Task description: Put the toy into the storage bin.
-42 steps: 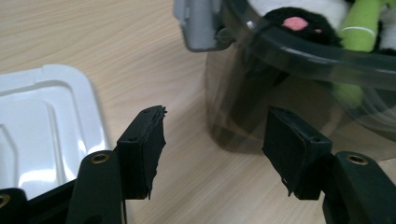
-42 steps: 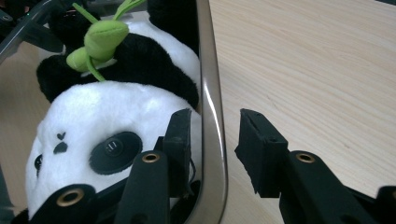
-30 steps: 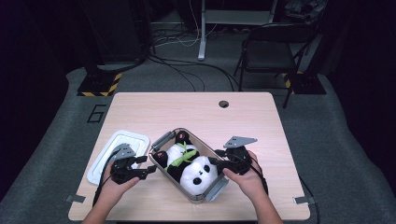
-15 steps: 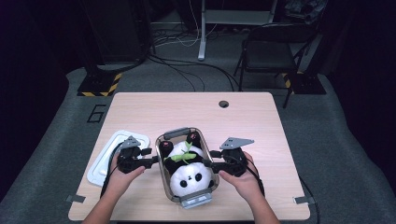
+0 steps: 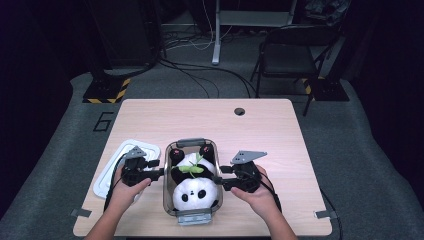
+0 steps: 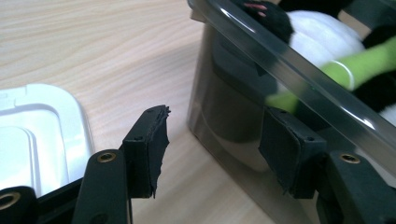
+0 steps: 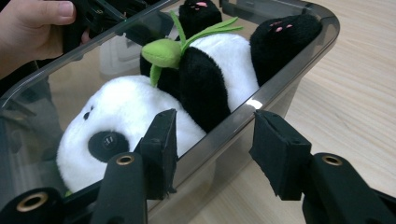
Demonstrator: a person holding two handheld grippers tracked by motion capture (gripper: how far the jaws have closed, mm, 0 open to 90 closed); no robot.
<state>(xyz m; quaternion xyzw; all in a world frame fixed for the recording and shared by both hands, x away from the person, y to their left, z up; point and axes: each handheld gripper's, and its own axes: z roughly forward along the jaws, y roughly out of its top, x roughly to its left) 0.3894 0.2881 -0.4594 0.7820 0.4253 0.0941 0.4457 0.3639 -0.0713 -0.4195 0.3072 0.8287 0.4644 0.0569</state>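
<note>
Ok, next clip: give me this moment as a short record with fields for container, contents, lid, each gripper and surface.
container: clear grey plastic box, lid off
contents: plush panda lying inside, green leaf on its body
lid: white lid on the table, left of the box
left gripper: open, one jaw pad outside the box's left wall
right gripper: jaws astride the box's right rim, a gap at the pads; they have just been opening
surface: light wooden table

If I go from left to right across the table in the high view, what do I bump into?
White lid → left gripper → clear box holding the toy panda → right gripper.
</note>
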